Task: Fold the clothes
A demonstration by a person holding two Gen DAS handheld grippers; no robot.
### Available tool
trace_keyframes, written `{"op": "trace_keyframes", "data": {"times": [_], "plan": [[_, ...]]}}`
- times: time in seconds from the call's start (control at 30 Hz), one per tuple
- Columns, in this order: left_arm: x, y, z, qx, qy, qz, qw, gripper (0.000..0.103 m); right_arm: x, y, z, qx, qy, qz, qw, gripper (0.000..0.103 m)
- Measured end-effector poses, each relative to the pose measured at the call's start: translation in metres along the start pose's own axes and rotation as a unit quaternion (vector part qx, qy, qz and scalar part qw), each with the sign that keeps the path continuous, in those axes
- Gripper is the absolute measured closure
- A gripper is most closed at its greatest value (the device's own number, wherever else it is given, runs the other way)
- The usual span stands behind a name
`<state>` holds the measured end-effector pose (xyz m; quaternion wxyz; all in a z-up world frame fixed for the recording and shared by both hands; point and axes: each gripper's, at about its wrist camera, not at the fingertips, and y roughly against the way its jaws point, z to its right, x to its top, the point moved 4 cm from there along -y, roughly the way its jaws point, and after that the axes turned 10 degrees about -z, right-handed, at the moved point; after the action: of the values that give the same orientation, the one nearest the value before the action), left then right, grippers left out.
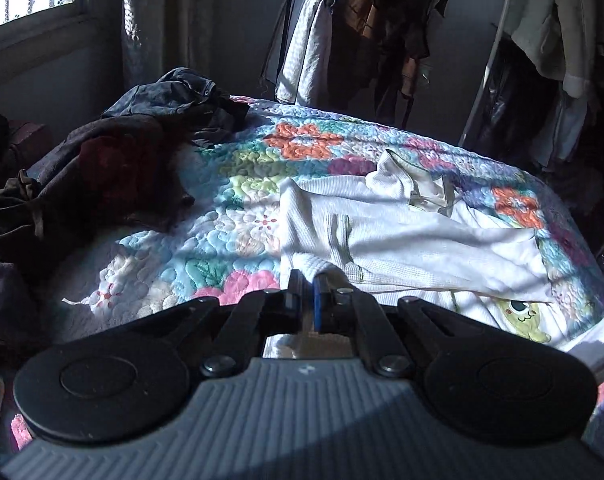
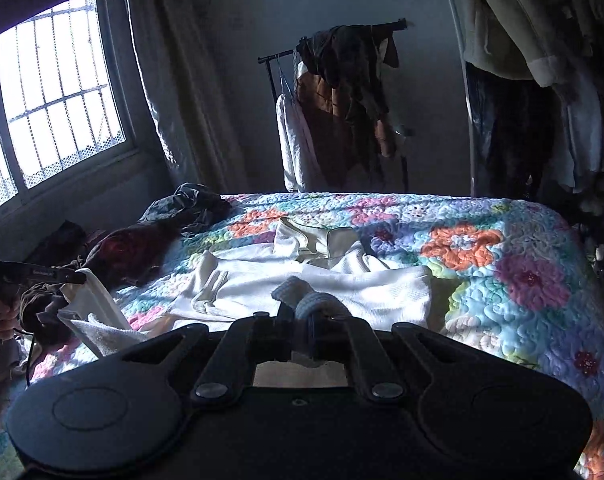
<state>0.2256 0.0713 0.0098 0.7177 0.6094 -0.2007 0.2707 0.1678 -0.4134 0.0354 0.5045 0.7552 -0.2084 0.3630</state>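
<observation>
White ribbed garment (image 1: 402,240), crumpled, half-spread on floral quilt (image 1: 230,184), near edge bunched & lifted, green cartoon print

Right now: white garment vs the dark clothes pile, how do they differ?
The white garment is pale and ribbed; the dark clothes pile is brown, maroon and grey. The white garment lies spread mid-quilt, partly doubled over; the dark clothes pile is heaped and crumpled at the window side. Both grippers, the left gripper and right gripper, pinch the white garment's near edge; nothing grips the dark clothes pile. Both rest on the floral quilt.
</observation>
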Motion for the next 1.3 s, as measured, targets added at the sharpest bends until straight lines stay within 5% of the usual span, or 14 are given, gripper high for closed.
{"op": "trace_keyframes", "data": {"times": [0.53, 0.83, 1.07, 1.3], "plan": [[0.097, -0.176, 0.007, 0.008, 0.039, 0.006, 0.9992, 0.099, 0.061, -0.160, 0.089, -0.025, -0.005, -0.068, 0.997, 0.095], [0.147, -0.209, -0.023, -0.025, 0.133, 0.062, 0.9888, 0.099, 0.106, -0.220, 0.141, -0.009, -0.040, -0.023, 0.999, 0.096], [0.199, -0.268, -0.008, 0.023, 0.090, 0.039, 0.9949, 0.099, 0.149, -0.282, 0.178, -0.008, -0.085, -0.006, 0.996, 0.096], [0.215, -0.332, 0.003, 0.103, 0.025, -0.023, 0.9941, 0.099, 0.142, -0.328, 0.211, -0.008, -0.188, -0.051, 0.981, 0.089]]}}
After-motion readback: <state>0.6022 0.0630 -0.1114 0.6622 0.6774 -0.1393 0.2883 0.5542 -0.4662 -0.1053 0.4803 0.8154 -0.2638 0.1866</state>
